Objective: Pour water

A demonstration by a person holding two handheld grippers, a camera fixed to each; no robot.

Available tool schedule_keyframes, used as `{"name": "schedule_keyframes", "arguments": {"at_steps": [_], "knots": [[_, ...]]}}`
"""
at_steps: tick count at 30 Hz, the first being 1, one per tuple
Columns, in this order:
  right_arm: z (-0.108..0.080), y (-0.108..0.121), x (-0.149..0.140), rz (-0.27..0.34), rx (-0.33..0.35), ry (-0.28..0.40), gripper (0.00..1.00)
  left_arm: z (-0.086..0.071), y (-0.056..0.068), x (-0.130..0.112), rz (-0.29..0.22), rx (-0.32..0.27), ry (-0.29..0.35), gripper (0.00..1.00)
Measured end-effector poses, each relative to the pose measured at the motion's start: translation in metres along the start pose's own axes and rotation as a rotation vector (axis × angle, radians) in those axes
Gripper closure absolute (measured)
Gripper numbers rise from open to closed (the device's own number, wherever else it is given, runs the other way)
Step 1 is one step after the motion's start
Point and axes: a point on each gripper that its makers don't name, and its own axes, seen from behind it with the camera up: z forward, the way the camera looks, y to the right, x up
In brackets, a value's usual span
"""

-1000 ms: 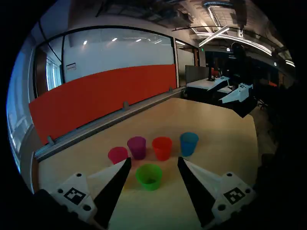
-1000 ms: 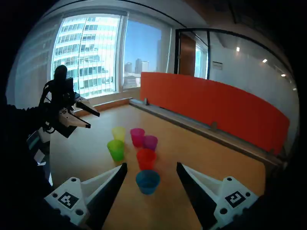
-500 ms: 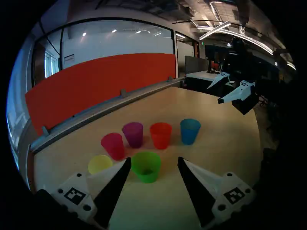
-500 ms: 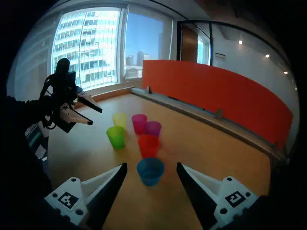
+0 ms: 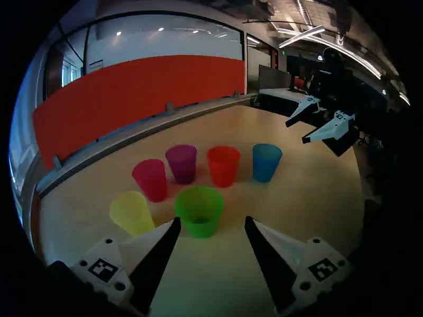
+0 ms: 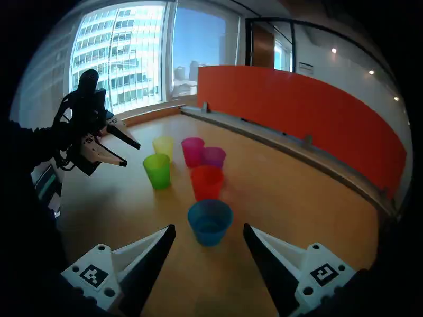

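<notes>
On the table, six cups clustered. Against a second ago: left gripper, spread wide and empty, drawn closer to green cup, now just before its tips; right gripper, likewise spread and empty, closer to blue cup. Probably approach to grasp; pouring not begun. Close by and liable to be knocked: yellow cup, pink cup, purple cup, red cup. Water not discernible.

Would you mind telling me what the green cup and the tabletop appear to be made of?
Green cup: likely translucent plastic; light glows through its thin wall. Tabletop: probably pale wood-look laminate, smooth with a soft sheen; solid wood is possible.
</notes>
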Motion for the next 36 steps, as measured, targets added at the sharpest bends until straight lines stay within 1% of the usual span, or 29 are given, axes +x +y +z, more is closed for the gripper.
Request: {"name": "schedule_keyframes", "arguments": {"at_steps": [11, 16, 21, 36], "knots": [[0.024, 0.000, -0.023, 0.006, 0.006, -0.045, 0.00, 0.017, -0.012, -0.024, -0.018, 0.008, -0.063, 0.10], [0.034, 0.001, -0.033, 0.016, 0.008, -0.065, 0.00, 0.028, -0.016, -0.032, -0.010, 0.007, -0.090, 0.10], [0.043, 0.002, -0.040, 0.015, 0.005, -0.079, 0.00, 0.039, -0.020, -0.037, 0.008, 0.009, -0.112, 0.10], [0.070, 0.004, -0.045, 0.021, 0.006, -0.102, 0.00, 0.067, -0.027, -0.039, 0.006, -0.002, -0.141, 0.10]]}}
